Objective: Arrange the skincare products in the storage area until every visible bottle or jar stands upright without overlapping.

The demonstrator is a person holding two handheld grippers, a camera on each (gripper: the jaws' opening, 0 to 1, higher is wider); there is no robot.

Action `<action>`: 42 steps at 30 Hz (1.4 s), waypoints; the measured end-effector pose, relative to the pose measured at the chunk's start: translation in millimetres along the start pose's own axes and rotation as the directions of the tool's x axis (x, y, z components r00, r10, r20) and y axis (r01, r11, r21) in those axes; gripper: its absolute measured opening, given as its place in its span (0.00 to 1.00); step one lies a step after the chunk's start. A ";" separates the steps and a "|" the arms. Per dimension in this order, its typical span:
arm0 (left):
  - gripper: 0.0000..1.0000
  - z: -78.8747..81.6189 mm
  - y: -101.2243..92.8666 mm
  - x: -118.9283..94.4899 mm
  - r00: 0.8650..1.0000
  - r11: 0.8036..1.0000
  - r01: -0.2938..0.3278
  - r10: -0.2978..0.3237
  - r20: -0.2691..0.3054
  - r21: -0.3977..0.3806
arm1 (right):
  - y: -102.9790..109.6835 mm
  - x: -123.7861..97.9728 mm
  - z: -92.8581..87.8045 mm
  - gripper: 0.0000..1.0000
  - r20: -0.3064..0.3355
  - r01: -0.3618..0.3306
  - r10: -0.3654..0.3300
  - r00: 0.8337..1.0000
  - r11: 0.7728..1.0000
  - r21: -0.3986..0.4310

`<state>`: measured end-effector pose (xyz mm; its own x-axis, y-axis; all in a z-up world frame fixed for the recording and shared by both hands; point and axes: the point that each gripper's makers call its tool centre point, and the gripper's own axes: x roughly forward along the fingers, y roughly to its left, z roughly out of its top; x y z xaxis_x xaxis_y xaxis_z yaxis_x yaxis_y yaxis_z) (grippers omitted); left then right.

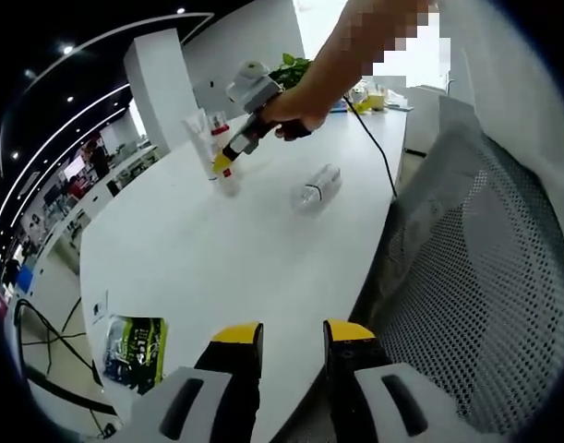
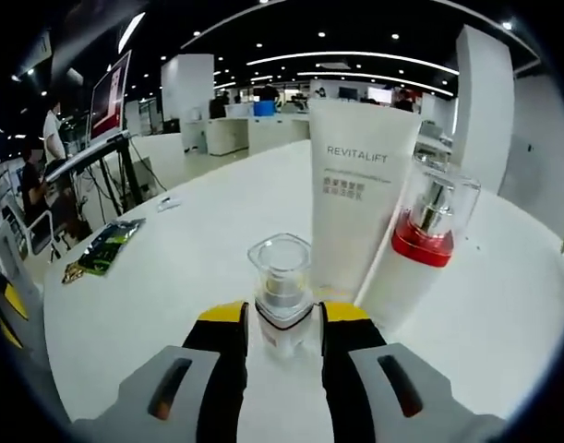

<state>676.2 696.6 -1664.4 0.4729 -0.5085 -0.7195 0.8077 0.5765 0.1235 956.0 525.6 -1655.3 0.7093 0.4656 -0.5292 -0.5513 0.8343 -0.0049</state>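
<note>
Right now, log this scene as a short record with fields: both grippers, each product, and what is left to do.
right gripper: fingers closed on the small clear-capped bottle, which stands upright on the white table
left gripper: open, holding nothing, over the table edge
REVITALIFT tube: upright, just behind the small bottle
red-collared pump bottle: upright, against the tube's side
clear bottle: lying on its side, apart from the group
green packet: flat near the table edge
left to do: stand the clear bottle up
</note>
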 end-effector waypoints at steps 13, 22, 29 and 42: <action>0.26 3.1 -4.1 -0.7 1.000 1.000 0.016 -0.017 0.014 0.020 | -3.8 -1.5 -29.9 0.40 -0.089 0.245 -0.229 0.969 0.877 0.414; 0.25 0.1 -6.0 0.4 1.000 0.999 0.028 -0.028 -0.002 0.031 | -1.2 -0.2 -11.4 0.39 -0.076 0.307 -0.300 0.951 0.883 0.354; 0.25 -0.7 -8.1 0.9 0.999 0.998 0.038 -0.038 -0.005 0.040 | -2.7 10.6 -14.1 0.32 -0.094 0.331 -0.318 0.943 0.876 0.350; 0.24 -3.2 -10.1 1.6 0.998 0.998 0.054 -0.053 -0.016 0.045 | -10.8 8.3 -19.9 0.18 -0.116 0.363 -0.344 0.932 0.871 0.331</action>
<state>667.7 692.1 -1669.0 0.4233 -0.5281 -0.7362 0.8472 0.5186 0.1151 959.1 514.6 -1676.5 0.7997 0.1123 -0.5898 -0.0773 0.9934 0.0843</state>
